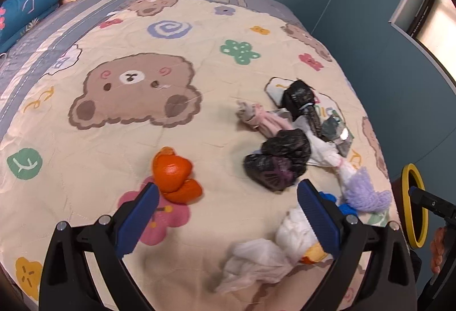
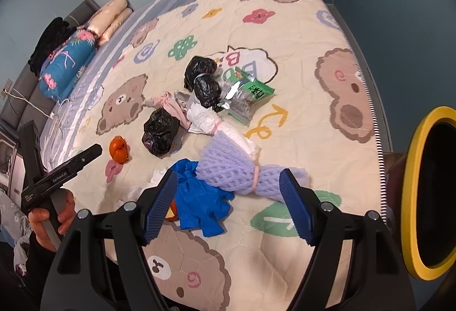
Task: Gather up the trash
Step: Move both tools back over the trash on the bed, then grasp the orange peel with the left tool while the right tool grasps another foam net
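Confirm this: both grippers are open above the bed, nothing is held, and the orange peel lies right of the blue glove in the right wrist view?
Nearly. The orange peel lies left of the blue glove, as the right wrist view shows. The rest holds: left gripper and right gripper are open and empty.

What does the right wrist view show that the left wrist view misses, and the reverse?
Only the right wrist view shows the person's left hand, the right gripper with open jaws, and the green snack wrapper's print. Only the left shows the left gripper, open, and a clear look at the white plastic bag. Both show the orange peel, black bags, lilac foam net and yellow-rimmed bin.
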